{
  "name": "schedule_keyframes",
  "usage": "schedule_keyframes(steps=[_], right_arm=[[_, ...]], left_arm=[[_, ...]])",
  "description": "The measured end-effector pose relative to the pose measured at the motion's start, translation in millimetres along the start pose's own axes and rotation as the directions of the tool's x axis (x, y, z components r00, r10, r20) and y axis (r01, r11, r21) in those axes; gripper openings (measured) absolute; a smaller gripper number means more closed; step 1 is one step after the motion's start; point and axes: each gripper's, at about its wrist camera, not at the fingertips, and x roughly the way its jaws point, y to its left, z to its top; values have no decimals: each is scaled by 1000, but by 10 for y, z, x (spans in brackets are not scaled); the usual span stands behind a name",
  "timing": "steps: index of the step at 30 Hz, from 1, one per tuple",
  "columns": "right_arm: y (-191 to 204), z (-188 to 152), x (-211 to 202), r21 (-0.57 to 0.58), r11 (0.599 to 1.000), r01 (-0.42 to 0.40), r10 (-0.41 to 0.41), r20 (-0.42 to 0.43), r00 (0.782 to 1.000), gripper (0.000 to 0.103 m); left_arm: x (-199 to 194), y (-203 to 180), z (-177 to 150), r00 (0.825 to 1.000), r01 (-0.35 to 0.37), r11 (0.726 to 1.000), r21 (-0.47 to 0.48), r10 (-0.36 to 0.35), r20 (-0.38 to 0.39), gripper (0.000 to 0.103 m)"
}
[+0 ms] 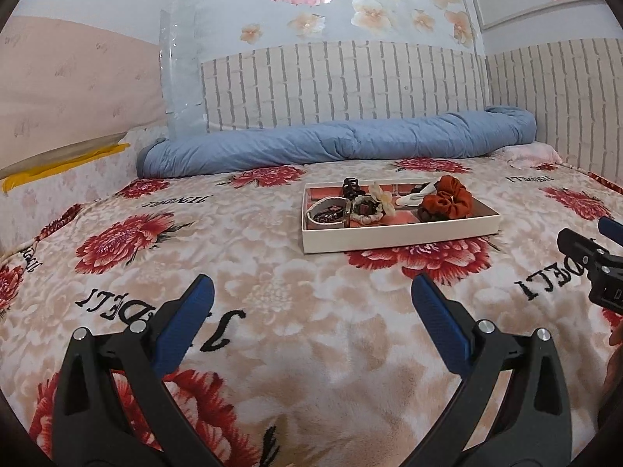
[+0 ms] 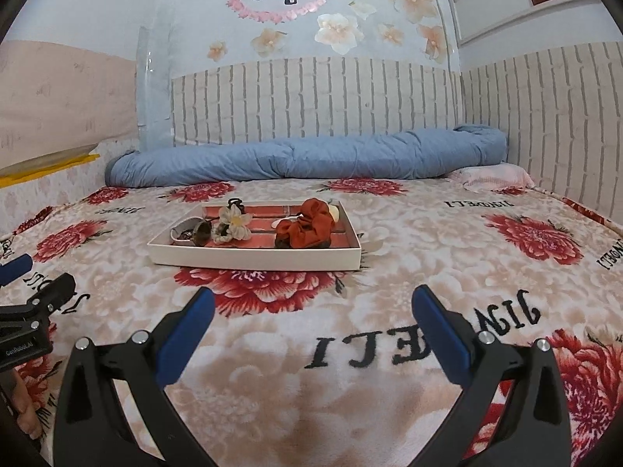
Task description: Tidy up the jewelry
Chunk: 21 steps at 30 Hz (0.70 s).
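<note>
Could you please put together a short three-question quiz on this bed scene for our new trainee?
1. True or false: the left gripper holds an accessory.
2. The rust-orange scrunchie lies: A) on the blanket, B) in the tray, C) on the blue duvet roll.
3. Fill in: both grippers, including the right gripper, hover over the ____ blanket.

Key: 1 false; 2 B; 3 floral.

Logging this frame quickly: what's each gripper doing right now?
Left gripper: open, holding nothing, above the blanket.
Right gripper: open, holding nothing.
</note>
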Motion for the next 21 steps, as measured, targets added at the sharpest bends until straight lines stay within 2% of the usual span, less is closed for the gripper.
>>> schedule_keyframes(steps=[10,21], right_arm=[[47,-3,-55,-14,1000,8,-7,20,1000,99],[61,-6,-76,-15,1000,13,-13,28,1000,99]], left_arm=[[-20,83,-11,1000,11,999,-45,-10,16,98],[-66,78,-22,999,10,999,-38,-9,35,98]])
